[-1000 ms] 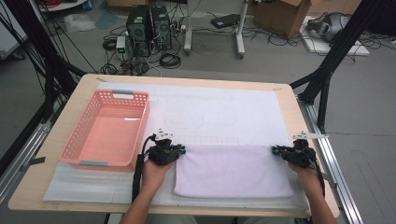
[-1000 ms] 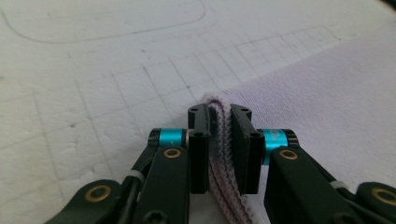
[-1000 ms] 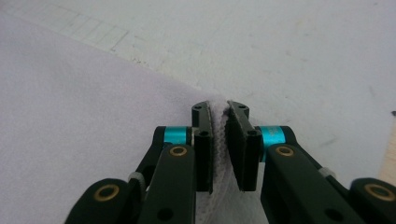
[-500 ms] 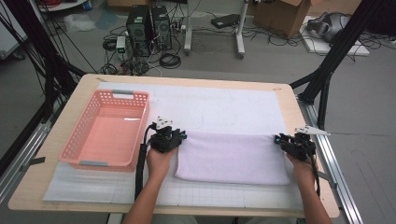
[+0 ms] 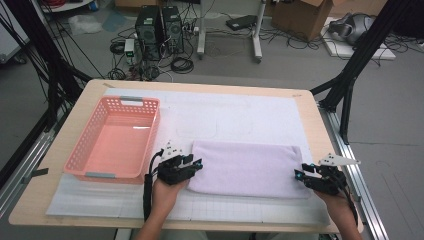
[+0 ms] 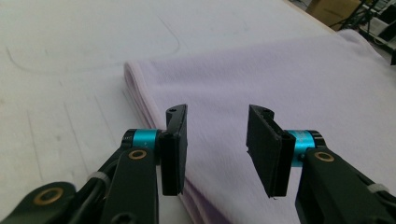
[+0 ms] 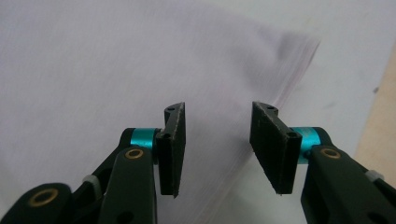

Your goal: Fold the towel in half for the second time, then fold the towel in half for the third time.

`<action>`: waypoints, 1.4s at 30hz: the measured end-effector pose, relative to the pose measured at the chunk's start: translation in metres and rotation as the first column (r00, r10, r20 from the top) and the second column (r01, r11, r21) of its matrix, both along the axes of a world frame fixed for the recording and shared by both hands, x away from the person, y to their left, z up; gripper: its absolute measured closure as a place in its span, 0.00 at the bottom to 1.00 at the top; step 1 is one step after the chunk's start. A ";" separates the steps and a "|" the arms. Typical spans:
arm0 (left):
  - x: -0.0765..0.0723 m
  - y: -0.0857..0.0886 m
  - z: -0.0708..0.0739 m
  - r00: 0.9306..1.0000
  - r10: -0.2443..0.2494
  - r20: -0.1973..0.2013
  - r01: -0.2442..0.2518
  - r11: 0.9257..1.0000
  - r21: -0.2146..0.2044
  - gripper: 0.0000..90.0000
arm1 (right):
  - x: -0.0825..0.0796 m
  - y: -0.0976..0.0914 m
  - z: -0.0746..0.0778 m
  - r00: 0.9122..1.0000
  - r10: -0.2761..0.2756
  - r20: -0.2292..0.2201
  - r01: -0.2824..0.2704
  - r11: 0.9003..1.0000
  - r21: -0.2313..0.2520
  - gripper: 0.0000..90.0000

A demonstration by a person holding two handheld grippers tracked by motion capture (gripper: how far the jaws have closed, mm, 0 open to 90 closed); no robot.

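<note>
Lying flat between my two claws is the folded lilac terry towel, doubled into a long rectangle on the white gridded mat, its fold along the far edge and its short ends reaching out to each claw. My left gripper sits at the towel's left end with the layered edge just under and ahead of its jaws; they have just been opening and now stand apart, pressing on nothing, the cloth merely passing beneath them. My right gripper is at the opposite end, its jaws likewise just opened and empty, the stacked edges of the towel running off beyond its right pad. Further out on my left claw's side stands the salmon-pink perforated plastic basket, near but not touching the towel. I judge the fold just released, so the risk lies in how I leave: a pad still snagged in the loops could drag a corner and spring the layers open. If I re-grip, catching just the top layer would peel the fold apart, and uneven pulls would skew it.
</note>
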State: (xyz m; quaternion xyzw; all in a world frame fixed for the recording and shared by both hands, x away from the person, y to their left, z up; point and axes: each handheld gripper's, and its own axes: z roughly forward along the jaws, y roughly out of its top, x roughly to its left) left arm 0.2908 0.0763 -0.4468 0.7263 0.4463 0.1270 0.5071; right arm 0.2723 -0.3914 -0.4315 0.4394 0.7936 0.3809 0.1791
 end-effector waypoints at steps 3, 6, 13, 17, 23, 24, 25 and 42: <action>-0.008 0.003 -0.004 0.999 -0.008 -0.044 0.010 0.999 0.044 0.74 | -0.011 -0.001 -0.007 1.000 0.005 -0.024 -0.007 0.998 -0.065 0.64; -0.020 0.010 -0.004 0.999 -0.003 -0.043 0.006 0.998 0.064 0.84 | -0.022 -0.010 -0.004 0.999 -0.033 -0.016 0.032 0.998 -0.049 0.62; -0.038 0.021 0.007 0.999 -0.002 0.033 0.003 1.000 -0.018 0.65 | -0.037 -0.020 0.007 0.995 -0.086 0.059 0.081 0.993 0.088 0.51; -0.042 0.021 0.011 0.998 -0.046 0.039 0.048 0.997 -0.054 0.54 | -0.038 -0.015 0.011 0.993 -0.078 0.094 0.069 0.993 0.096 0.40; -0.042 0.020 0.015 0.995 -0.016 0.100 0.028 0.993 -0.117 0.29 | -0.037 -0.007 0.014 0.987 -0.068 0.143 0.054 0.994 0.097 0.24; -0.043 0.019 0.015 0.993 0.010 0.115 0.002 0.995 -0.104 0.21 | -0.036 -0.007 0.014 0.988 -0.066 0.143 0.051 0.993 0.102 0.24; -0.044 0.019 0.014 0.992 0.020 0.121 -0.008 0.995 -0.097 0.20 | -0.036 -0.006 0.014 0.988 -0.067 0.142 0.052 0.993 0.107 0.24; -0.041 0.018 0.008 0.996 -0.036 0.085 0.042 0.997 -0.069 0.34 | -0.032 -0.003 0.010 0.992 -0.050 0.117 0.037 0.993 0.109 0.22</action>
